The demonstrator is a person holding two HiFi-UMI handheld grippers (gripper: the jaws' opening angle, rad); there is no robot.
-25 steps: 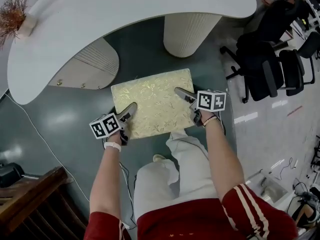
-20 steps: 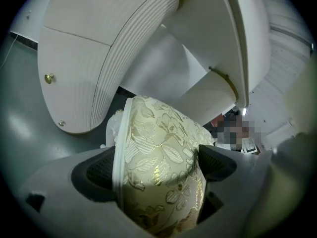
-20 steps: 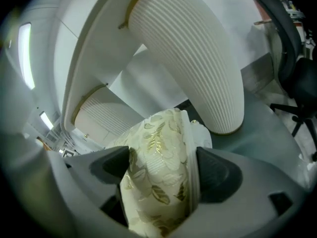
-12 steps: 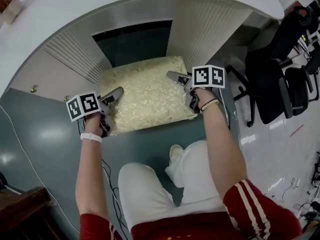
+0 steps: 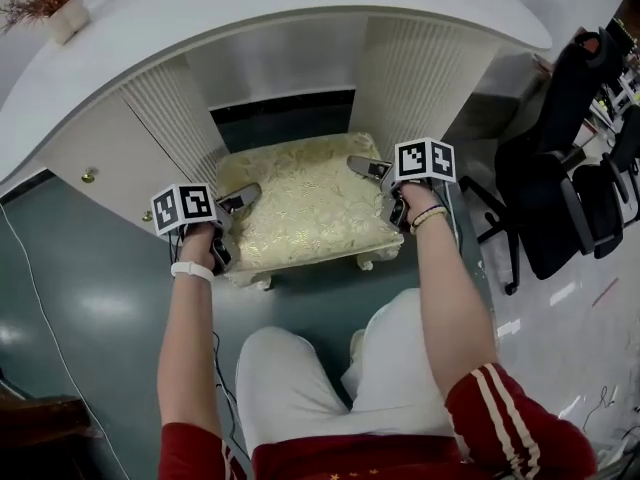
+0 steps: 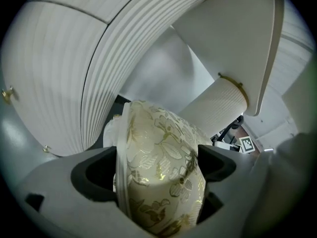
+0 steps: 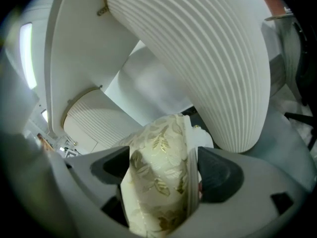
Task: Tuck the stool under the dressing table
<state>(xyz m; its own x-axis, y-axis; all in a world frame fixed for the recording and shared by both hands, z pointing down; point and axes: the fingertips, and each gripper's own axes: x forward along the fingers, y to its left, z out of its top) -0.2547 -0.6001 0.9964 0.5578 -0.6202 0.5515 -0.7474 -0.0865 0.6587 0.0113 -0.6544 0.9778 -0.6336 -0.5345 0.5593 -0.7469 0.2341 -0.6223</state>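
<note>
Both tongs clenched on the stool [image 5: 300,213] — left tongs [image 5: 240,196] bite the cushion's left edge, right tongs [image 5: 368,168] the right edge, with gold-leaf fabric filling each jaw gap. The stool stands on the dark floor [image 5: 90,298], its far part in the knee gap between the two ribbed pedestals of the dressing table [image 5: 250,18] — near edge and two short legs out toward the person's knees. Office chair [image 5: 570,178] well off to the right.
</note>
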